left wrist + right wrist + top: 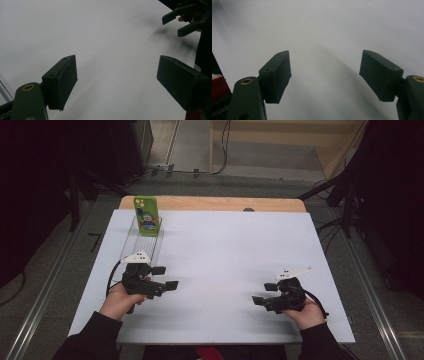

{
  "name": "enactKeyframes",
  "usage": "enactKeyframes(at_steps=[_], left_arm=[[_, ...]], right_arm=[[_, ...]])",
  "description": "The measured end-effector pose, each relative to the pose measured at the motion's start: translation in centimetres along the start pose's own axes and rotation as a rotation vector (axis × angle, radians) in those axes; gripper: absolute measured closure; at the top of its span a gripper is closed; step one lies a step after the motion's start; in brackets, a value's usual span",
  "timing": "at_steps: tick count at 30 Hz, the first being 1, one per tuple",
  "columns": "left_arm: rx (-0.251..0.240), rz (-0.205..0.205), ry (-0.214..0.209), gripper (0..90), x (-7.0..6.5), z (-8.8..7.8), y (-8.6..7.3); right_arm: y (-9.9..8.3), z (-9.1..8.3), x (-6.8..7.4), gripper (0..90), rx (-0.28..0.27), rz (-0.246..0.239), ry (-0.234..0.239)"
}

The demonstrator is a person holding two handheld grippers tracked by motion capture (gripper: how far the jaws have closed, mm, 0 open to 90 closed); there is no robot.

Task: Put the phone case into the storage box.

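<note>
White table (225,250), work not begun by the look of it: green phone (146,214) upright in the clear rack (141,241) at the far left, untouched, just beyond your left gripper (165,277); your right gripper (265,293) well apart; both grippers' jaws spread, empty.

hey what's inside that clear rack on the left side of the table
A green phone stands upright at the far end of the clear rack. The rest of the rack looks empty; its near end is covered by the left hand-held gripper.
</note>
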State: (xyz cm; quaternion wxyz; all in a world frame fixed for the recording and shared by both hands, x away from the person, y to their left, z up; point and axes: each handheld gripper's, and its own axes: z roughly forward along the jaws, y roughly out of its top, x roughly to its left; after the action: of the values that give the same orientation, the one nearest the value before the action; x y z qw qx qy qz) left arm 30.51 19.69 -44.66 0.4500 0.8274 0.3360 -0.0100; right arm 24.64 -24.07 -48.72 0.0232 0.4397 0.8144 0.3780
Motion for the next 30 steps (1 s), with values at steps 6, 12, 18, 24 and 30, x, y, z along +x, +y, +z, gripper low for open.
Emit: enactKeyframes(at_steps=[6, 12, 18, 24, 30], left_arm=[[-0.007, 0.000, -0.003, 17.1, -0.3, -0.2, -0.7], [-0.010, 0.011, -0.001, 17.1, -0.7, -0.2, -1.3], [-0.027, 0.024, 0.002, 17.7, -1.1, -0.4, -2.1], [-0.016, 0.023, 0.006, 17.6, -1.3, -0.5, -2.8], [-0.010, 0.028, 0.016, 17.6, -1.4, -0.4, -3.1]], right_arm=[[0.0, 0.1, 0.0, 23.4, 0.003, 0.001, 0.000], [0.0, 0.1, 0.0, 23.4, 0.003, 0.001, -0.001], [0.0, 0.0, 0.0, 23.4, 0.000, 0.002, -0.001], [0.0, 0.0, -0.1, 23.4, 0.003, 0.002, -0.003], [0.0, 0.1, -0.1, 23.4, 0.005, 0.003, -0.001]])
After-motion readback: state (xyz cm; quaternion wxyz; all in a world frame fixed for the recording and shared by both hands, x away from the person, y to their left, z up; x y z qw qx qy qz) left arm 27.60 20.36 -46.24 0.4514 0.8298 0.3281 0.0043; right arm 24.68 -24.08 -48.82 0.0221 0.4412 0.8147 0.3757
